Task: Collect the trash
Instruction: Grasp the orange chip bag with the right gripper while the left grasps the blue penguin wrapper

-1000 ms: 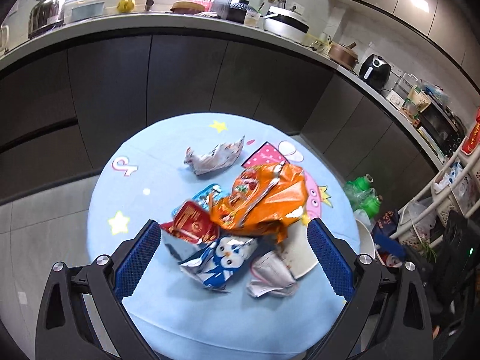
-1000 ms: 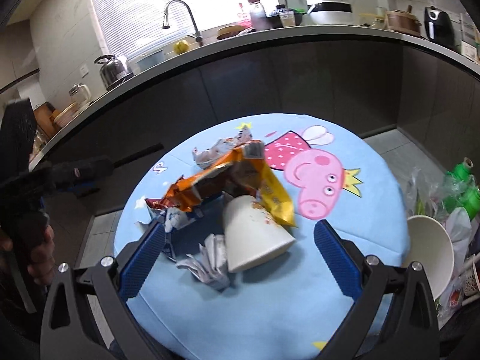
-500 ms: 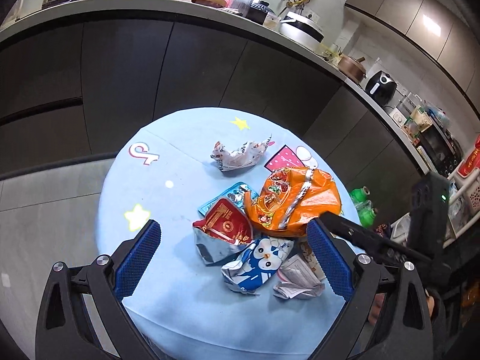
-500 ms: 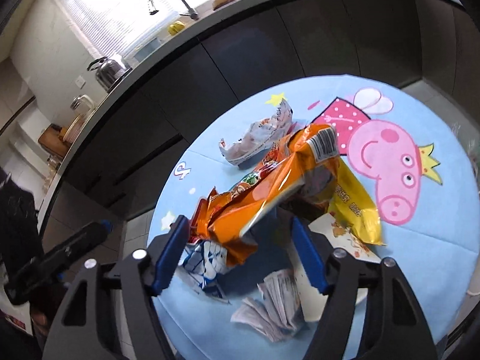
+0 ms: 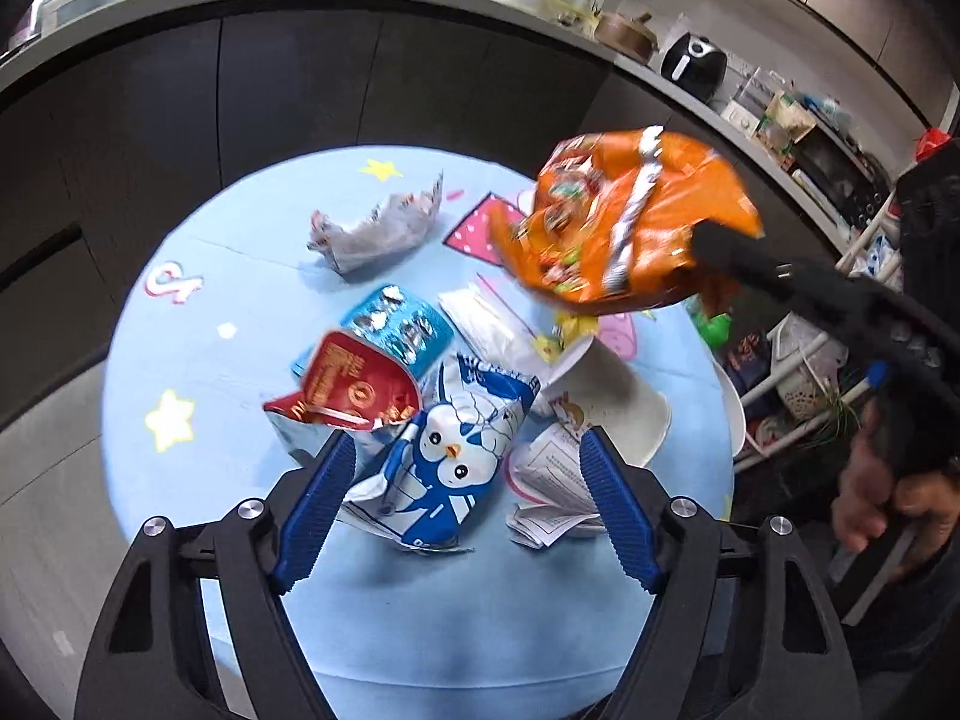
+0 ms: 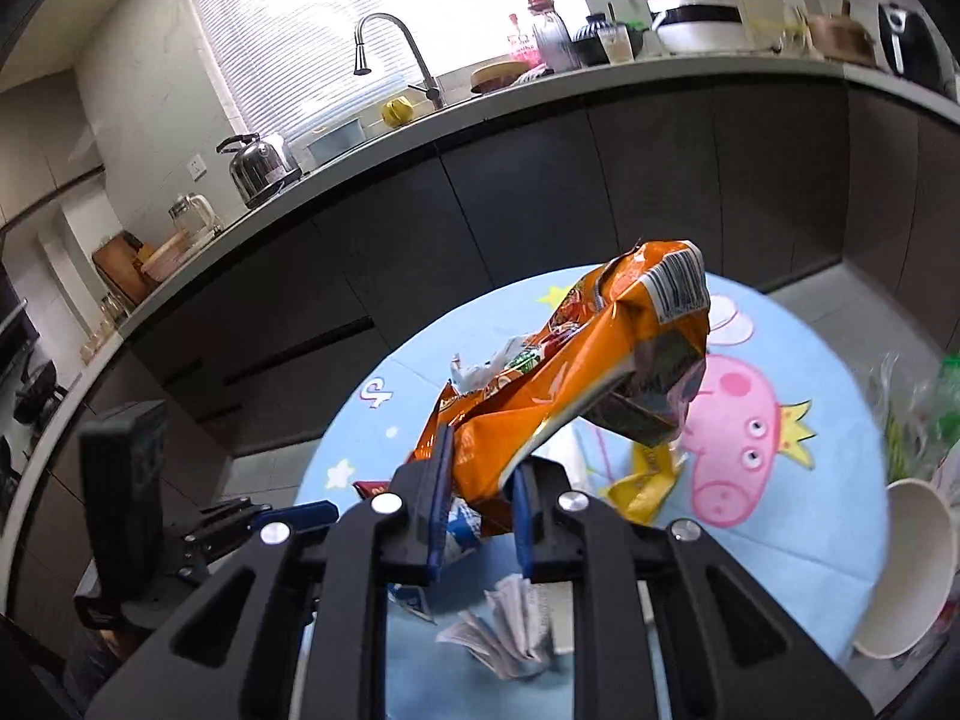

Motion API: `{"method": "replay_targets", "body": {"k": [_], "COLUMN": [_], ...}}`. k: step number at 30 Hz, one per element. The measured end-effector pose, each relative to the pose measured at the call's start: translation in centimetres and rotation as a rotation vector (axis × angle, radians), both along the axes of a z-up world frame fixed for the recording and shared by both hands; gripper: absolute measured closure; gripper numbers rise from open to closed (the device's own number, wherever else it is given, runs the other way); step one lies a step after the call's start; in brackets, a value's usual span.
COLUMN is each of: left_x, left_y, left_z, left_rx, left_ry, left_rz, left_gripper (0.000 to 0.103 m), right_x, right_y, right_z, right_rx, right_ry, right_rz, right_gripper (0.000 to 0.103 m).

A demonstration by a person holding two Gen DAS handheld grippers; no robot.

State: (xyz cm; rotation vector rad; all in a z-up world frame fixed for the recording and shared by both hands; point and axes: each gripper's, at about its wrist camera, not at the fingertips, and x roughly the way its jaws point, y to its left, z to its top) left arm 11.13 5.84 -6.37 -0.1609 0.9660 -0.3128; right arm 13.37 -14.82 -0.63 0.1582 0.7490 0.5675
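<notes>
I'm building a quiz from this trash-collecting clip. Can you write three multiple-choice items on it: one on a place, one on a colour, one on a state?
1. Where is the penguin wrapper?
A. Lying on the blue table, between the left gripper's fingers
B. On the kitchen counter
C. Inside the paper cup

2. What colour is the snack bag held by the right gripper?
A. Green
B. Orange
C. Purple

3. In what state is that bag?
A. Flat on the table
B. Under the paper cup
C. Lifted off the table, pinched by the fingers

Answers:
1 A: the left wrist view shows it on the tabletop between the two blue pads, which are closing and not yet touching it.
2 B: both views show an orange foil bag.
3 C: the right wrist view shows the pads pressed on its lower end while it hangs above the table.
</notes>
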Motion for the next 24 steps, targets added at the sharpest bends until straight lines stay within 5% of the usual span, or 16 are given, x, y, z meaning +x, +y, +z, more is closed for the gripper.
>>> {"method": "replay_targets", "body": {"k": [2, 6, 11, 14, 18, 24], "left_x": [0.4, 0.9, 1.9, 2.1, 2.3, 1.7], "left_y": [-0.5, -1.3, -0.6, -0.6, -0.1, 0.3], "left_z": [-0.8, -2.1, -4.1, -4.5, -4.6, -3.8], "left_rx": [0.001, 0.021, 0.014, 0.002, -0.032, -0.053], "left_ry": [0.024, 0.064, 0.131, 0.143, 0.17, 0.154], "left_rz": [-0.011, -0.024, 0.034, 0.043, 0.053, 0.068], "left_gripper": [0.031, 0.049, 0.036, 0.039, 0.083, 0.099], "right_x": [-0.5, -1.2, -2.1, -2.6, -2.7, -2.9], "right_y": [-0.8, -2.0, -2.2, -1.7, -1.5, -2.6], "right_z": [0.0, -0.5, -0.6, -0.5, -0.5, -0.6], "right_rx": [-0.003, -0.003, -0.049, -0.068, -0.039, 0.025], "right_ry": [-0.002, 0.011, -0.013, -0.035, -0.032, -0.018], "right_rz": [-0.009, -0.017, -0.021, 0.002, 0.021, 0.005], "right_gripper": [0.085, 0.084, 0.083, 0.083, 0.083, 0.084]}}
